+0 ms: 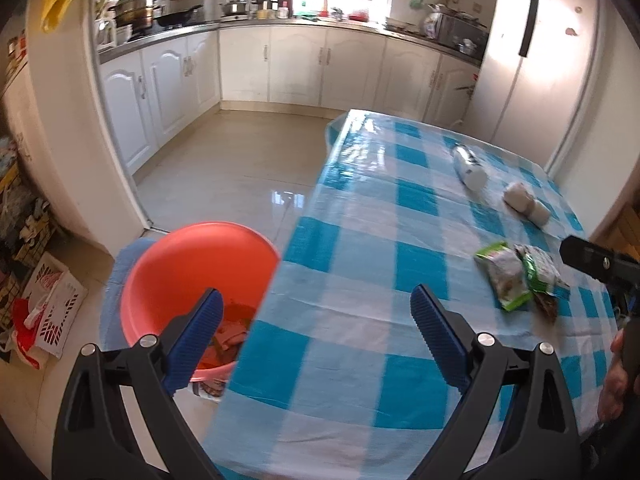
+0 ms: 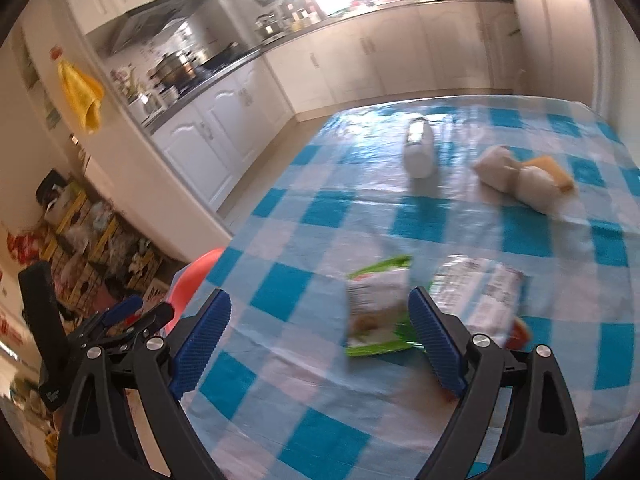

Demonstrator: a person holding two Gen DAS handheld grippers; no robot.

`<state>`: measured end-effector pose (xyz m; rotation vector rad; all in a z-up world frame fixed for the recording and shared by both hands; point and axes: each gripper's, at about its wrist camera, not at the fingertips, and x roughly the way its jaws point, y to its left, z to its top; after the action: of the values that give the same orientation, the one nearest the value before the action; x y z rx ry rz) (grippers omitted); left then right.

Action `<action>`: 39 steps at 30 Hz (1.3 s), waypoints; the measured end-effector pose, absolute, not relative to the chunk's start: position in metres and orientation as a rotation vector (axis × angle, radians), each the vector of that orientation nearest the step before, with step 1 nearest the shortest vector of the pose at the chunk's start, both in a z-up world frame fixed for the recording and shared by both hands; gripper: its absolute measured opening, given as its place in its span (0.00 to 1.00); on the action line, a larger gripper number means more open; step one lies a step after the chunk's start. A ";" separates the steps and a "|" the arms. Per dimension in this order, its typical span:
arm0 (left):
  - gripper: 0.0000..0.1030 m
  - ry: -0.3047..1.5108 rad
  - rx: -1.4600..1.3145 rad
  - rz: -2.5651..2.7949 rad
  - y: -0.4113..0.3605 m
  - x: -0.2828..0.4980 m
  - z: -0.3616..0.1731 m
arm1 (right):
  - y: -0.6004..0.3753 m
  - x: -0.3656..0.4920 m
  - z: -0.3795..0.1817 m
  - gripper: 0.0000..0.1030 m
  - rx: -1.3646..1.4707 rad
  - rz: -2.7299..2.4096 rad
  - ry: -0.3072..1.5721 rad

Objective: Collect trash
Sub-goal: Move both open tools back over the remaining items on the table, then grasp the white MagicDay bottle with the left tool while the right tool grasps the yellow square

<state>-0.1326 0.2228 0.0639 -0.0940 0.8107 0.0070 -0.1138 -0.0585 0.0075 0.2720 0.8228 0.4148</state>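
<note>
Both wrist views look down along the checked table (image 1: 360, 240), sharing the kitchen beyond.

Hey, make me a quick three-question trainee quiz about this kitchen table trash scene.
1. True or false: the left claw is holding a wrapper.
2. Where is the pink basin? A on the table; B on the floor beside the table; C on the counter.
3. Fill in: the white bottle is lying on its ____.

Key: 1 false, both it and the right claw are open and empty. 2 B. 3 side, beyond the green snack packet.
</note>
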 end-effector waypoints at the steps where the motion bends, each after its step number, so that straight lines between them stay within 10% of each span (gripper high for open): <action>1: 0.93 0.815 -0.089 -0.002 0.218 -0.132 0.064 | -0.067 -0.114 0.008 0.87 0.284 0.404 0.822; 39: 0.94 0.835 0.089 -0.256 0.058 -0.012 0.079 | -0.250 -0.065 -0.025 0.87 0.425 0.114 0.806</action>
<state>-0.0124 0.0577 0.0792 0.0892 0.8346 -0.2558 -0.0649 -0.2499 -0.0247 0.4252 0.8063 0.1145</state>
